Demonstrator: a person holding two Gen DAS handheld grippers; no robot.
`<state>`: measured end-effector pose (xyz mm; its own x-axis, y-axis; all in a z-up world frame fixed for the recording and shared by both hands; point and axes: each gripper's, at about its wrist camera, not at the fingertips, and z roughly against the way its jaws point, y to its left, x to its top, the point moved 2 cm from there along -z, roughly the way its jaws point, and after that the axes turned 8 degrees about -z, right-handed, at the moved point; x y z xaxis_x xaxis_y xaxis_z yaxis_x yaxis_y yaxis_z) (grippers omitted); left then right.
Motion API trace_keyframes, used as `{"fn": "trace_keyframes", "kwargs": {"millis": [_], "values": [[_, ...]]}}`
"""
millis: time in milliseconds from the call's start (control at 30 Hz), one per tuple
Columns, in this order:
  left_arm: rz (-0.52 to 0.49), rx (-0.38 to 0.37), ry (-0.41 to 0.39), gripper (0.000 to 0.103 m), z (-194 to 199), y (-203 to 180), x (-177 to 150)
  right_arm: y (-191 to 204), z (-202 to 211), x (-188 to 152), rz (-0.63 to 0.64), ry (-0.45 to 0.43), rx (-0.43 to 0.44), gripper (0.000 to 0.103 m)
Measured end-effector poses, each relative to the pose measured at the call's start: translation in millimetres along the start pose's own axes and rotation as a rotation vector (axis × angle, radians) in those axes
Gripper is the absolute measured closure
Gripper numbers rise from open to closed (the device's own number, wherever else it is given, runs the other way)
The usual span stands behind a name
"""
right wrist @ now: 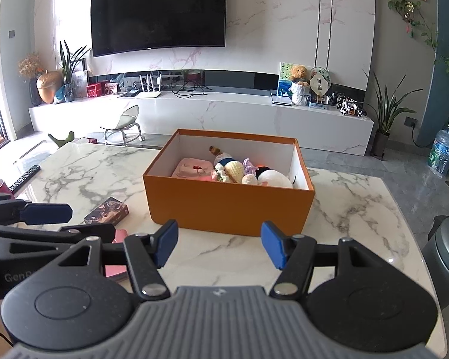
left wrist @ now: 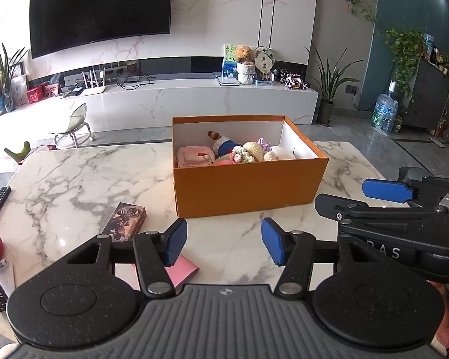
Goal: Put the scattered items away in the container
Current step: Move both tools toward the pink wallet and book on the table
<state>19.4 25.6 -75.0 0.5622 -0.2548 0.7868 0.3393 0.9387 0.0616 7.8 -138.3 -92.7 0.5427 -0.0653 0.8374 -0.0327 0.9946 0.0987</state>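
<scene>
Marble table (left wrist: 74,179) is seen from the left wrist with the orange box (left wrist: 248,188) at centre, plush toys (left wrist: 242,151) and a pink pouch (left wrist: 193,157) piled inside; the left gripper (left wrist: 223,240) is held apart and empty, a patterned box (left wrist: 124,221) and a pink card (left wrist: 181,270) lie just beside its left finger, and the right gripper (left wrist: 383,191) is caught at the right edge, also parted. From the right wrist, the right gripper (right wrist: 220,243) is spread, nothing between the pads, in front of the orange box (right wrist: 227,206), with the patterned box (right wrist: 106,211) left of it.
</scene>
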Motion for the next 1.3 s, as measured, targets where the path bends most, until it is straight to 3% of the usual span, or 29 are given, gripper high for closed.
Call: {"fn": "trace_keyframes", "kwargs": {"millis": [433, 1300], "values": [[0.027, 0.037, 0.026, 0.038, -1, 24, -29, 30, -9, -22, 0.041, 0.003, 0.000, 0.036], [0.166, 0.095, 0.209, 0.037, -69, 98, -64, 69, -110, -54, 0.056, 0.251, 0.098, 0.026]]}}
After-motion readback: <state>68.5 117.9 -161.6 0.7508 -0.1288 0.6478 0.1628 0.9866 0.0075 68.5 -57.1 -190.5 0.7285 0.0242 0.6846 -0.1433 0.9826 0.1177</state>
